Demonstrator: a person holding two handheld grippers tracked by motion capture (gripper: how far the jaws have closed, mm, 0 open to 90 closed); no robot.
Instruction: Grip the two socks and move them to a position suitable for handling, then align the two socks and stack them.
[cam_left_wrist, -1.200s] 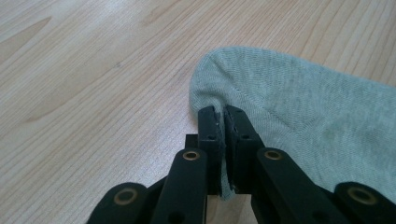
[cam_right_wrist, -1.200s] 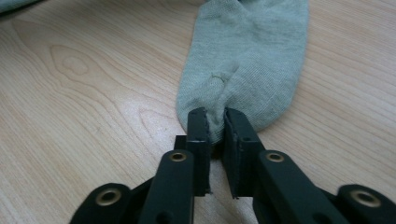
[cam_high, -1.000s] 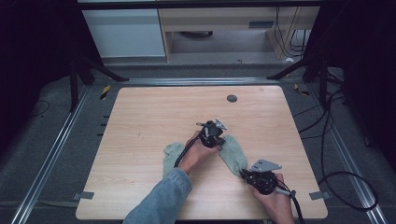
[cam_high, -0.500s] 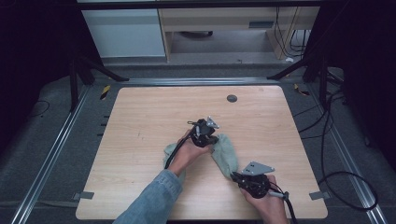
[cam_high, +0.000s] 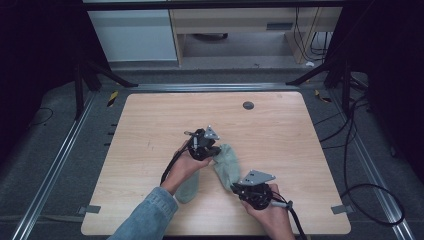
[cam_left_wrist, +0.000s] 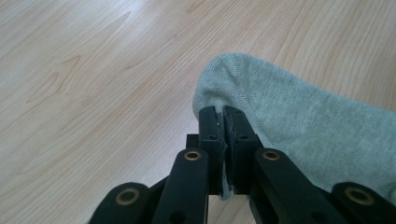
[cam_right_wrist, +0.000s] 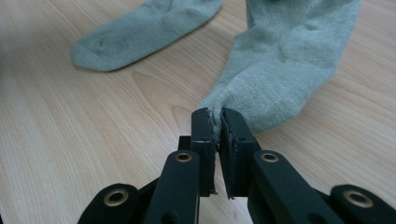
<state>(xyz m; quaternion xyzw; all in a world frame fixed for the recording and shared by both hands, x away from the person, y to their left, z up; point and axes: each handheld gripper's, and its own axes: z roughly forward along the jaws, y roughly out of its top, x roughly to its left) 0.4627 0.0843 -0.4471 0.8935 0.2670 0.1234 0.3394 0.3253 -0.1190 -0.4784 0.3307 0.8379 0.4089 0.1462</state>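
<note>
Left gripper view first: the left gripper (cam_left_wrist: 223, 122) has its 2 black jaws pinched together on a fold of the lifted sock (cam_left_wrist: 299, 116), right at its rounded end, a sliver of knit caught in the seam between the pads. Right gripper view now: the right gripper (cam_right_wrist: 217, 122) is clamped on the opposite end of that sock, the ribbed fabric bunched into a tight pucker where the jaws bite.

High view: both tools sit near the front edge of the desk (cam_high: 150, 120), the left one around the middle, the right one nearer the front right corner, and the sock hangs between them in a short, slack diagonal. So both ends look secured and the piece looks raised off the wood. What's left, by my reading, is carrying it across and laying it down, likely alongside or over its partner.

That partner, the second sock (cam_right_wrist: 144, 30), lies flat on the desk, partly under the left forearm (cam_high: 150, 215) in the high view.

Materials: pale sage-green knit, soft and limp, fine vertical ribbing, slightly pilled. Light wood-grain laminate desk, smooth, with rounded corners and 1 dark round cap (cam_high: 248, 105) near the back edge. Matte black jaws with brass-coloured rivets.
</note>
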